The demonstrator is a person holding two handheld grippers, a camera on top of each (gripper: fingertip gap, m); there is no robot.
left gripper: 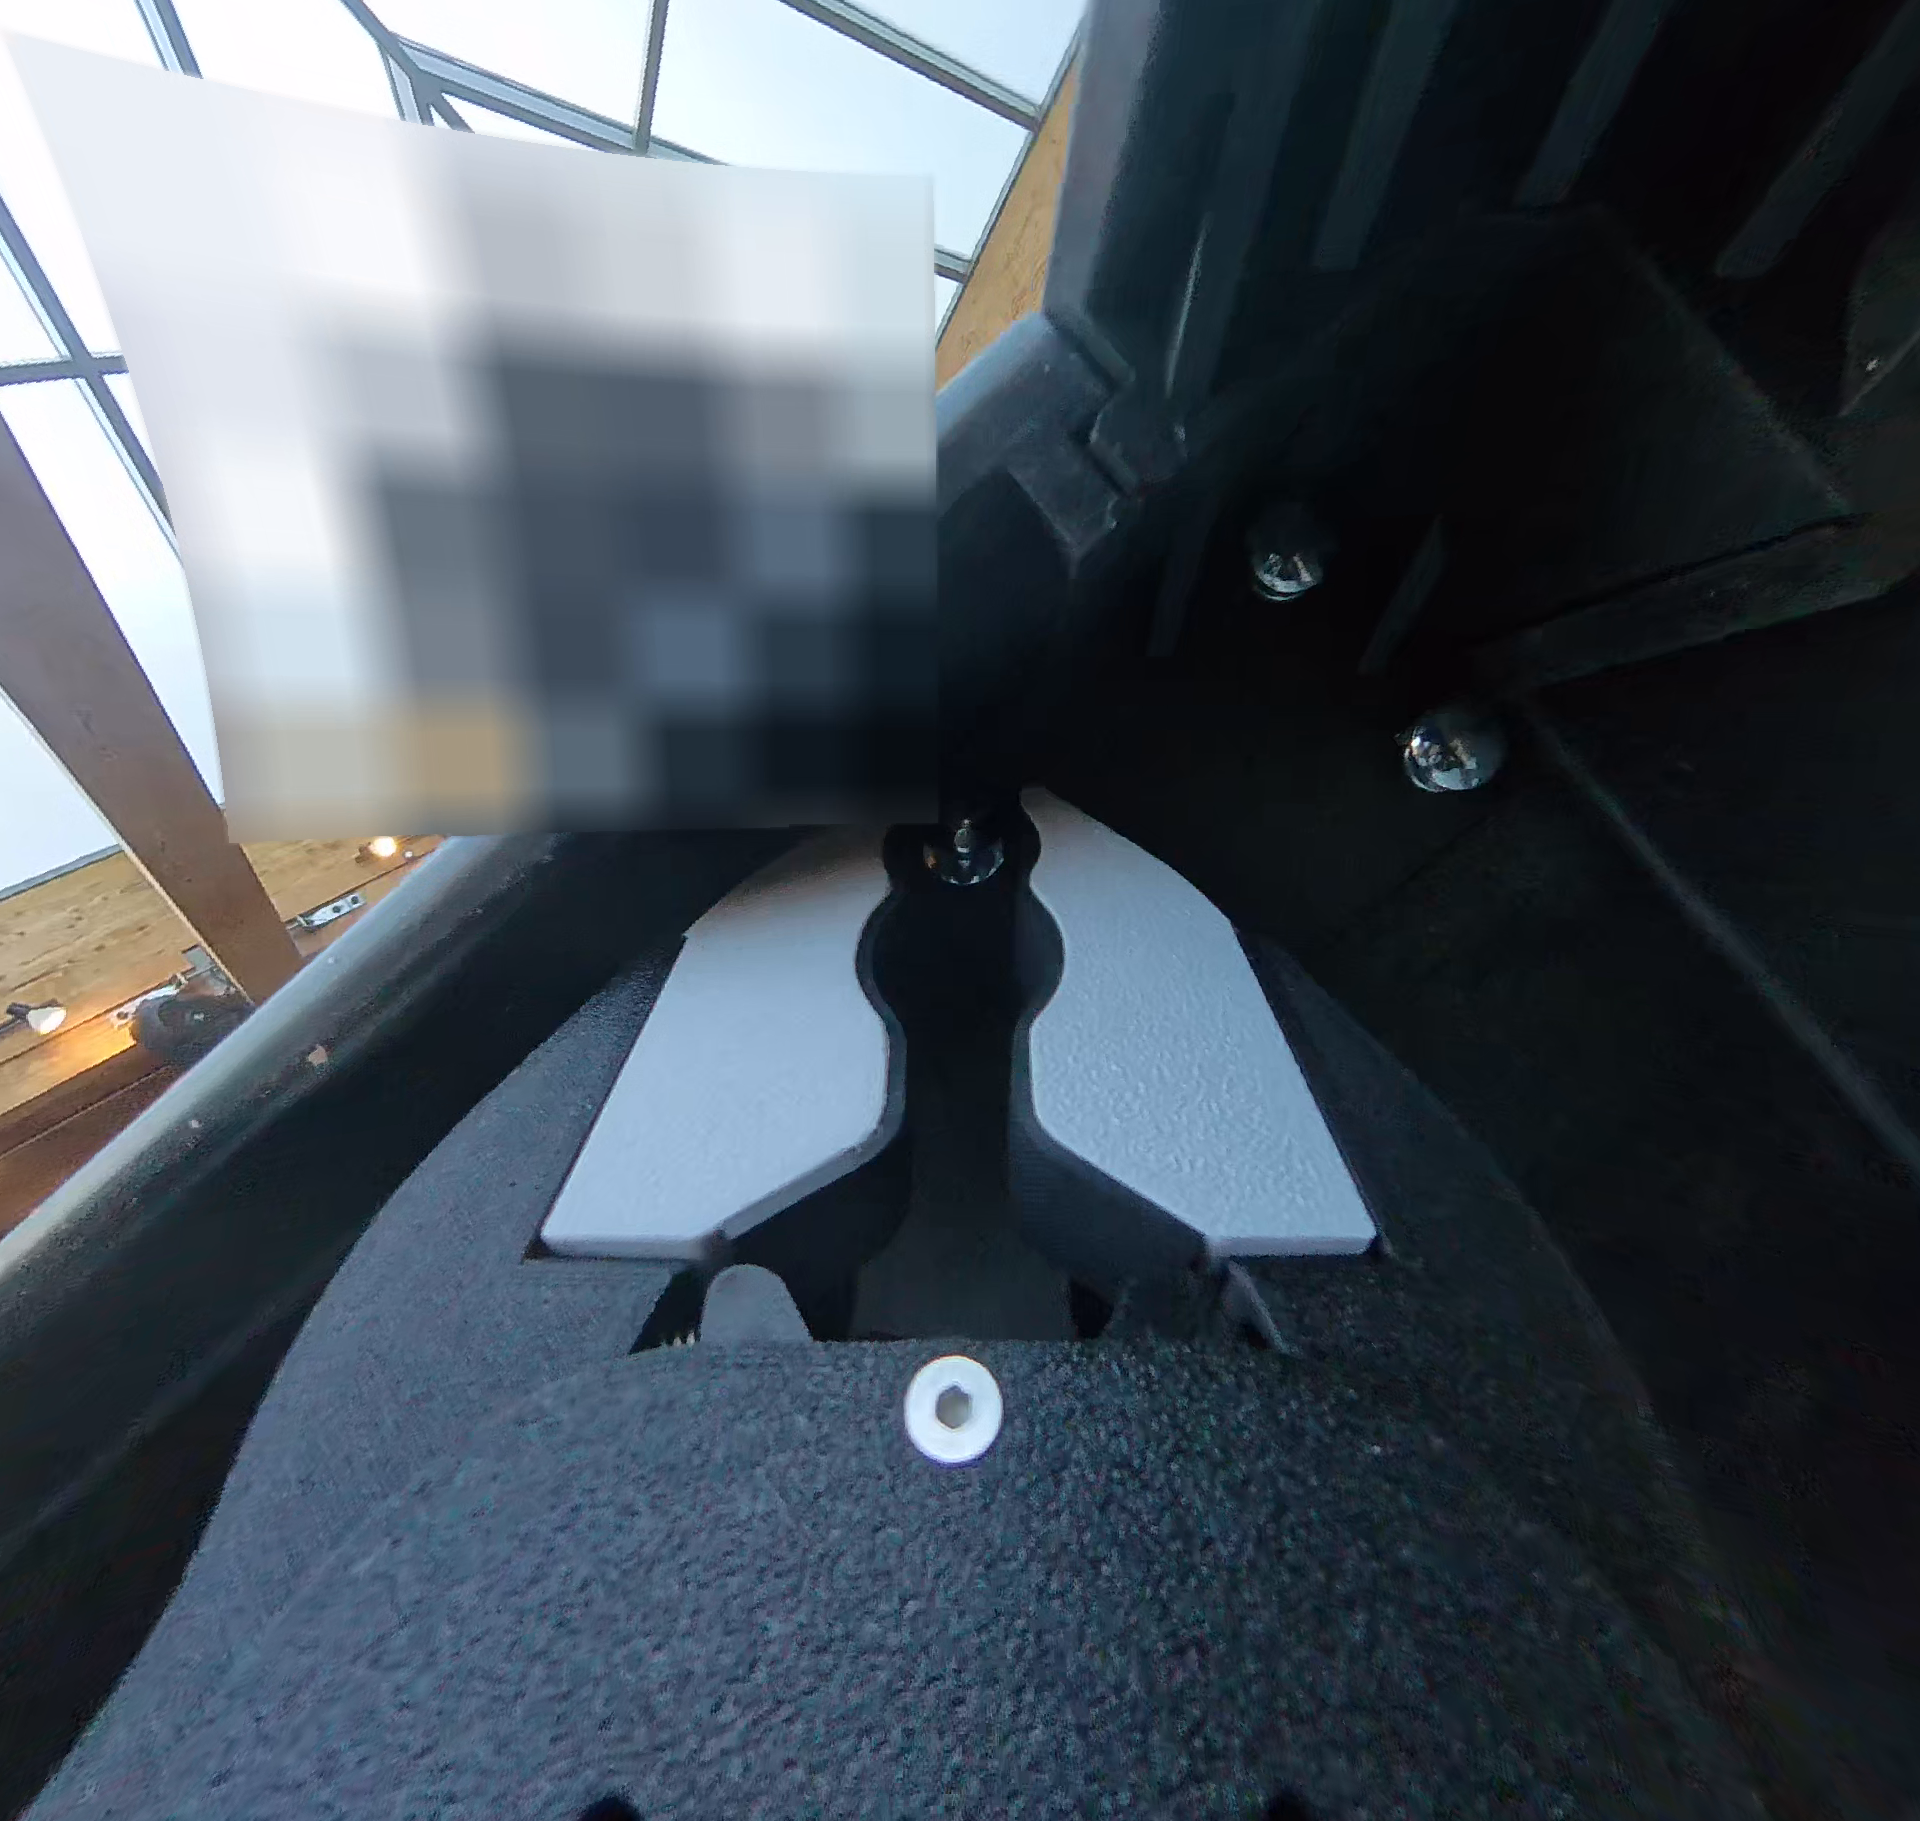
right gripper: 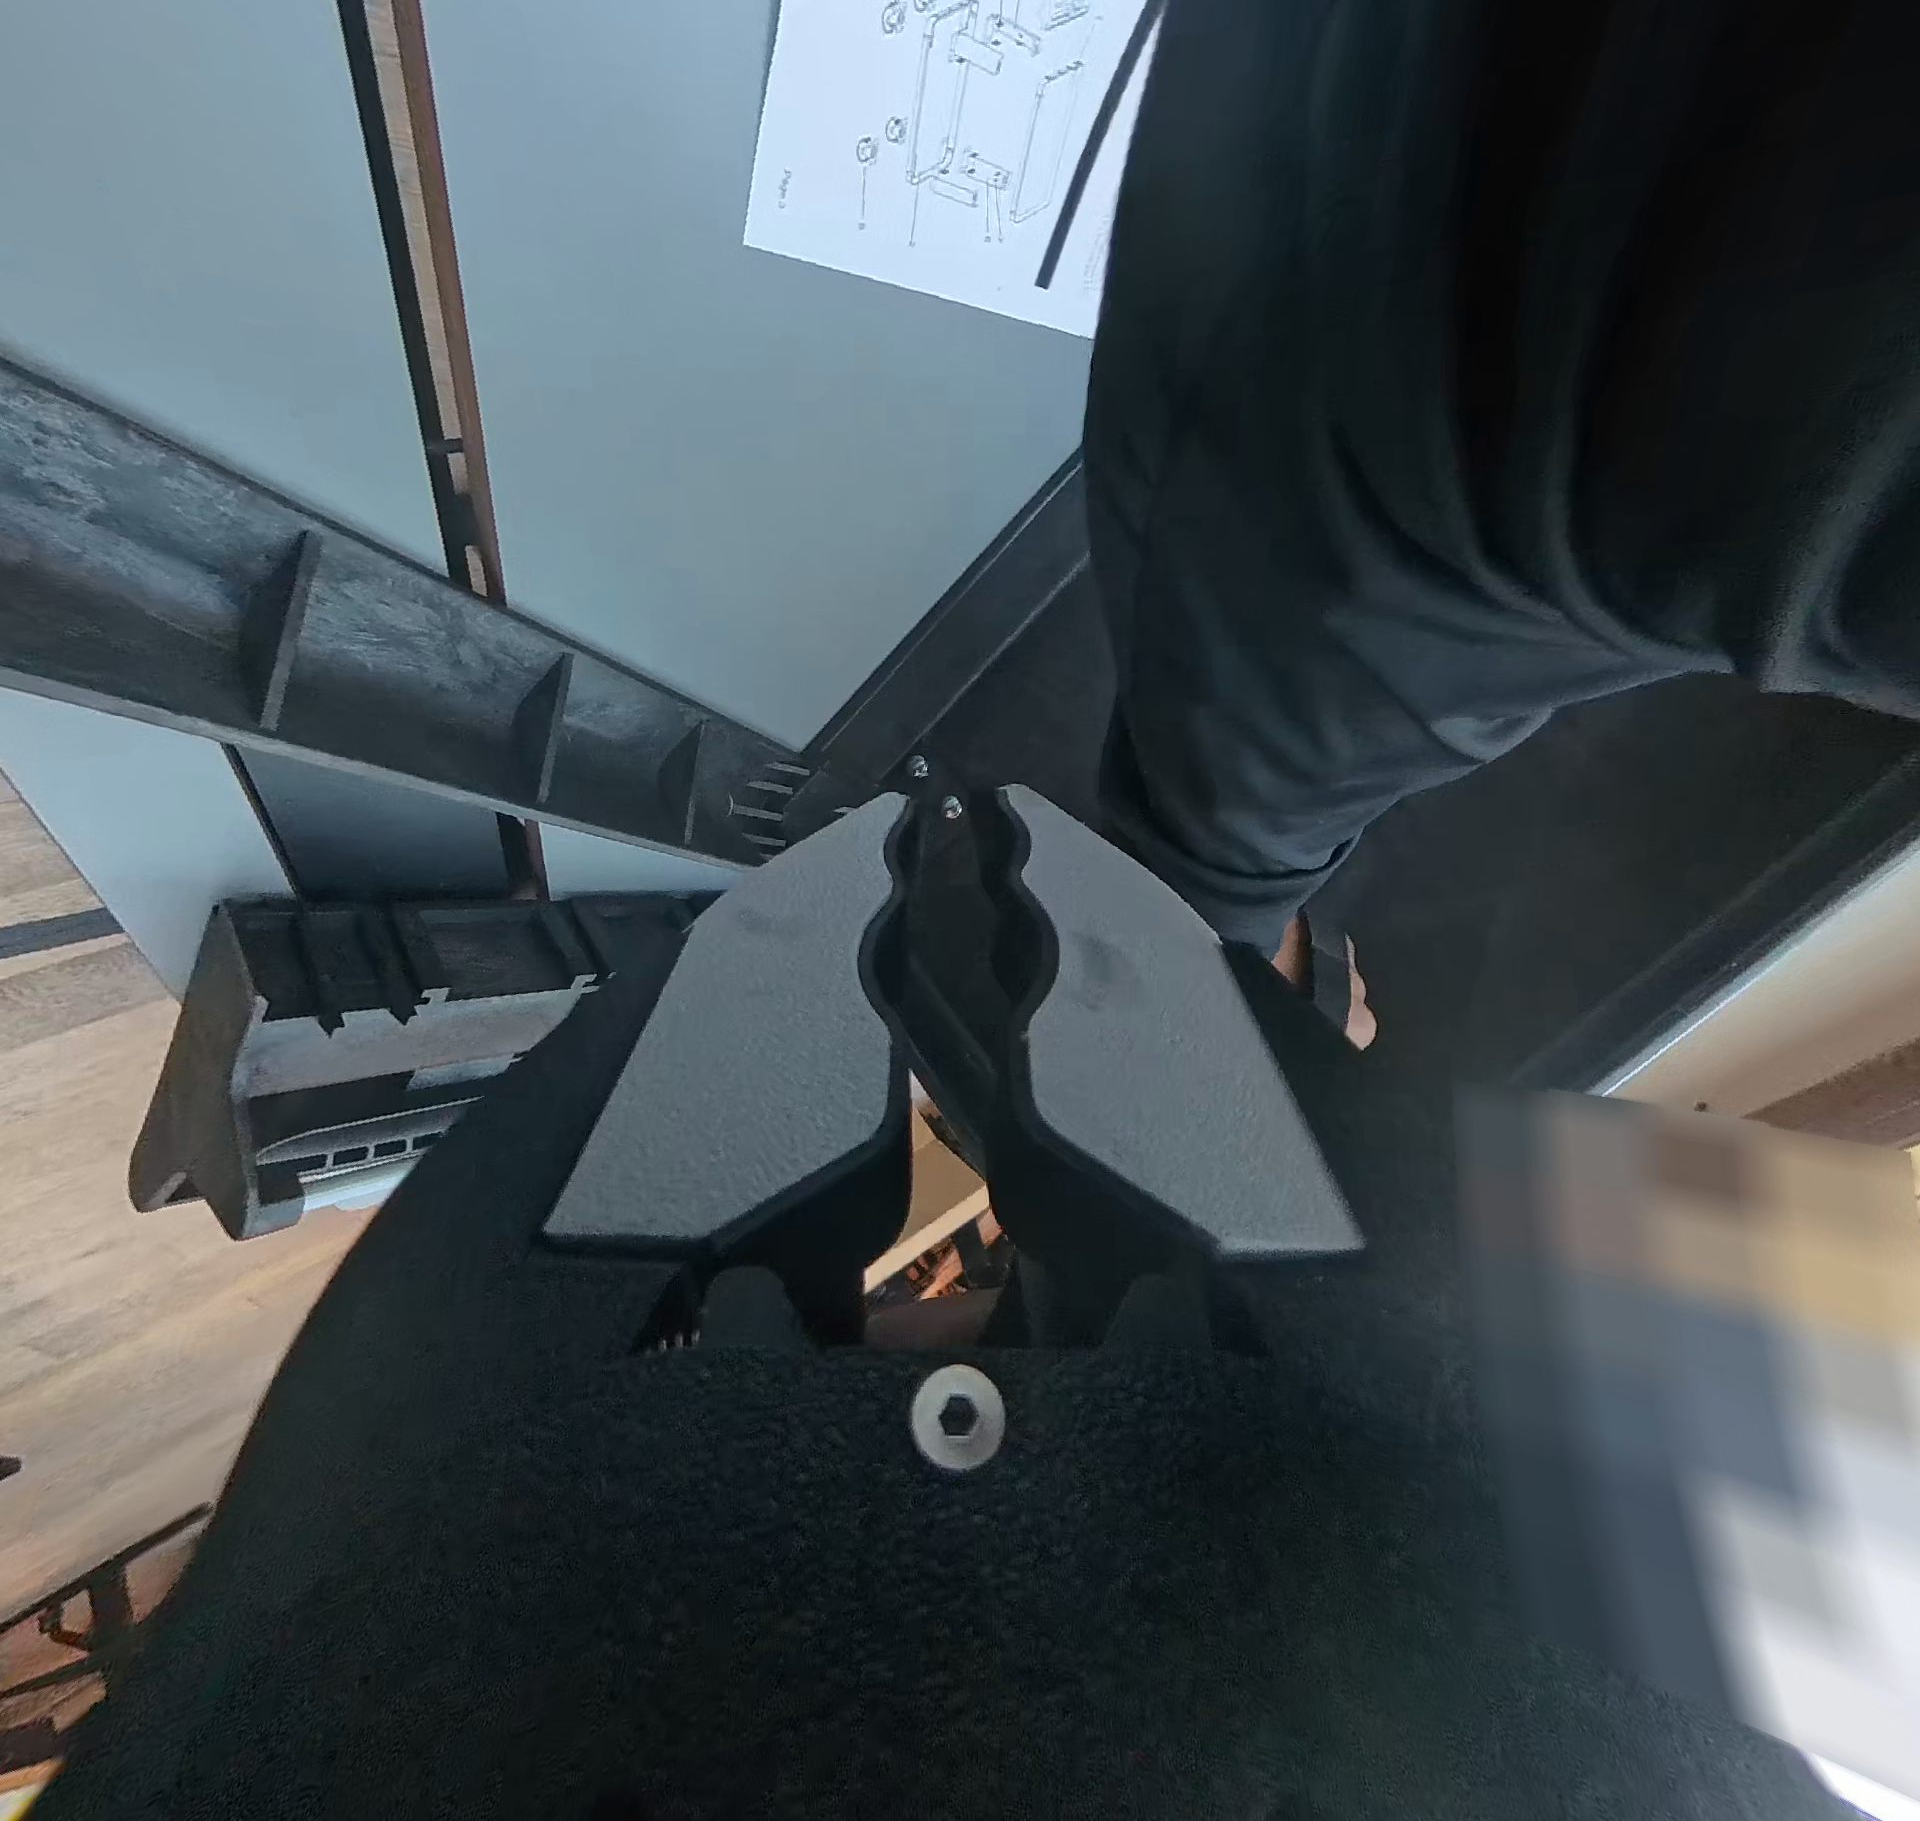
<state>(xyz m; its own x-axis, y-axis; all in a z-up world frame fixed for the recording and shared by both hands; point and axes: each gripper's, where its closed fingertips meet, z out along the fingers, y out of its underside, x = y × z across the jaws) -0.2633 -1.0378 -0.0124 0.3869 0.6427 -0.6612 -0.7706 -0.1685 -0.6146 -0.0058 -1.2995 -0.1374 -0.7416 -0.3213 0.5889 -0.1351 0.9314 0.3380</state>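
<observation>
left gripper (left gripper: 961,836) jaws nearly closed around a small screw (left gripper: 964,849) on a black plastic frame (left gripper: 1455,483), 2 more screws (left gripper: 1446,751) nearby; right gripper (right gripper: 954,803) jaws pinch a black panel edge (right gripper: 940,898); diagram sheet (right gripper: 935,98) on wall, writing unreadable

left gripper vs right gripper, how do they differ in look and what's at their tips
The left gripper has pale grey finger plates; the right gripper has dark grey ones. The left gripper's tips close around a shiny screw on a black panel; the right gripper's tips sit at two small screws where a ribbed black bar meets a dark frame. Both have wavy inner finger edges and nearly closed tips.
</observation>
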